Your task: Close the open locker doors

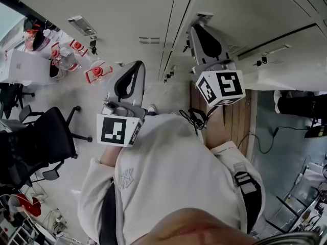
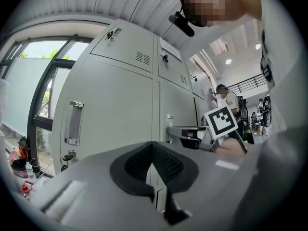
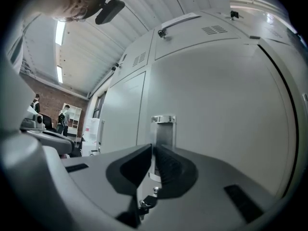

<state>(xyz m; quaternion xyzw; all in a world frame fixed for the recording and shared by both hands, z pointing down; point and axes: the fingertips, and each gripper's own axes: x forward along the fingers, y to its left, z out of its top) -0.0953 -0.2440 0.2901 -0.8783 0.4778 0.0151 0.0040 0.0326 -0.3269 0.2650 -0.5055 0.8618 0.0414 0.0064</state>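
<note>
A wall of pale grey locker doors (image 1: 153, 14) fills the top of the head view. My left gripper (image 1: 129, 83) is shut with nothing in it and points at the lockers from a short way off. In the left gripper view its pads (image 2: 163, 165) meet in front of a door with a recessed handle (image 2: 74, 122). My right gripper (image 1: 206, 41), also shut and holding nothing, is close to a large door (image 3: 216, 109). That door's metal handle (image 3: 162, 128) stands just beyond the fingertips, with a key (image 3: 146, 204) below. A dark gap (image 3: 285, 105) runs along the door's right edge.
A black office chair (image 1: 41, 137) stands to my left. Several red and white items (image 1: 97, 71) lie on the floor by the lockers. A wooden floor strip (image 1: 237, 119) and cables (image 1: 263, 142) are on my right. People (image 2: 225, 96) stand farther along the locker row.
</note>
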